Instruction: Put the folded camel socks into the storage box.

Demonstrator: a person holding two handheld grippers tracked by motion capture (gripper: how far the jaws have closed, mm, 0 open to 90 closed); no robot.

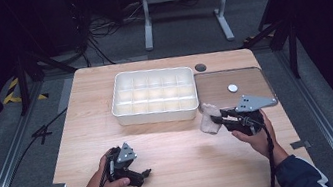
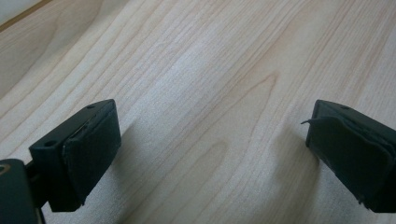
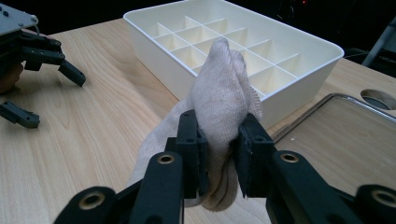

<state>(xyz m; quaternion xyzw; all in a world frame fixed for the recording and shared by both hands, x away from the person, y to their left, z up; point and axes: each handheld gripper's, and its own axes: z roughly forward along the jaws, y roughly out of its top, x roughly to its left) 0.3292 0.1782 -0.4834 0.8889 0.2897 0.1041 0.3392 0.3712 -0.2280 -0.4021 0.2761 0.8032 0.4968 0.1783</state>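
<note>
A beige sock [image 3: 223,100] is pinched between the two black jaws of my right gripper [image 3: 219,154], folded over and bulging above them. In the high view the sock [image 1: 208,118] hangs in the right gripper [image 1: 218,119] just in front of the white divided tray [image 1: 122,111]. The tray [image 3: 299,77] has several small square compartments, and those I can see into hold nothing. My left gripper [image 1: 143,174] rests low over the near left of the table, jaws wide apart. Bare wood lies between its pads [image 2: 91,149] in the left gripper view.
A metal-rimmed flat tray [image 1: 262,77] with a small white disc [image 1: 232,88] lies right of the white tray. A round dark hole [image 1: 200,67] marks the table behind it. Dark floor, cables and a white stand lie beyond the table's far edge.
</note>
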